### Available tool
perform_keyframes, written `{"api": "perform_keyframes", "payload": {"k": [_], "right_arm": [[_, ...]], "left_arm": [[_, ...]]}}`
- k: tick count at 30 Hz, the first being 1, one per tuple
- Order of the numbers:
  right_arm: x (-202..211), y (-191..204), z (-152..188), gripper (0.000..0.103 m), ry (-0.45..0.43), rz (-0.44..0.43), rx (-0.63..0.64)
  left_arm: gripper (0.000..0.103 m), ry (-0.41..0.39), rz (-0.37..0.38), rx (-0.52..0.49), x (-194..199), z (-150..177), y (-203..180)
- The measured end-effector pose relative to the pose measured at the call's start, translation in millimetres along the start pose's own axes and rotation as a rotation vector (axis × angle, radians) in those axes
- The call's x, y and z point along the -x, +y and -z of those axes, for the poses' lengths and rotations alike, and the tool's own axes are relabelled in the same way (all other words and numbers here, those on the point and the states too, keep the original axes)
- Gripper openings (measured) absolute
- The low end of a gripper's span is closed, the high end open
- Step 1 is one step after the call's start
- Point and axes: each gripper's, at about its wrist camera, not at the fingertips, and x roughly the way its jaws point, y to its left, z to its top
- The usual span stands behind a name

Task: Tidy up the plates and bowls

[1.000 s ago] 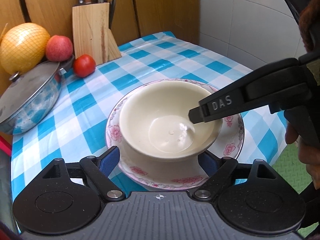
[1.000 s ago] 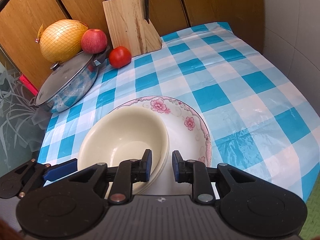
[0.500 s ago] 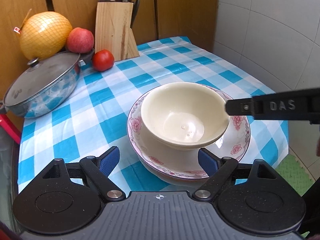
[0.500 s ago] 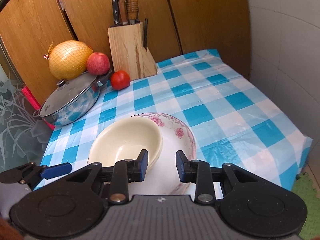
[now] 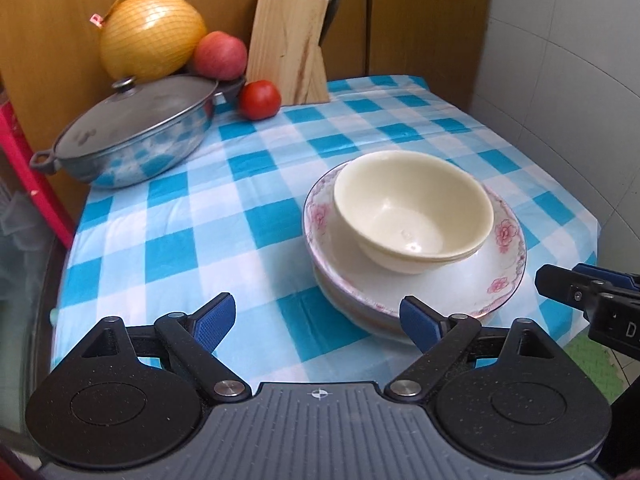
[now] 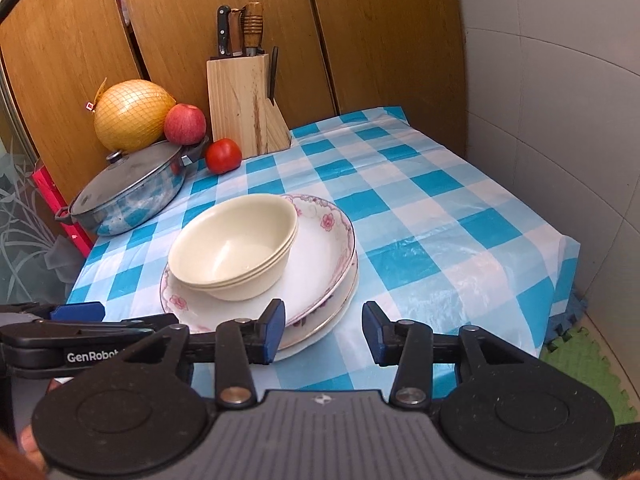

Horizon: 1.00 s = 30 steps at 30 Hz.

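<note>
Cream bowls [image 5: 412,208] sit nested in a stack on two stacked white plates with pink flowers [image 5: 472,284], near the table's front edge. They also show in the right wrist view as the bowls [image 6: 234,246] and the plates [image 6: 316,276]. My left gripper [image 5: 316,322] is open and empty, held back in front of the plates. My right gripper [image 6: 324,330] is open and empty, just in front of the plates' near rim. The right gripper's tip shows in the left wrist view [image 5: 576,288].
A lidded steel pan [image 5: 132,136], a netted pomelo [image 5: 152,36], an apple [image 5: 220,56], a tomato [image 5: 260,100] and a wooden knife block [image 5: 288,48] stand at the back. The blue-checked tablecloth [image 6: 432,208] ends at a tiled wall on the right. Green floor mat lies below.
Both grippers have pulled back and up from the bowls. The right gripper, which was narrow at the bowl's rim, has opened wide. The bowls stay on the plates.
</note>
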Motion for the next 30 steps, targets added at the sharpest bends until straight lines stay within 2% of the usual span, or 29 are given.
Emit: {"api": "perform_keyframes", "payload": {"k": [16,30], "right_arm": [[-9,3,10,0.043,0.033,0.012,0.007],[-11,8,11,0.045,0.034,0.009,0.014]], "left_arm": [[0.095,0.013,-0.058,0.005,0,12,-8],[0.096,0.016,-0.074,0.017,0,12,-8]]}}
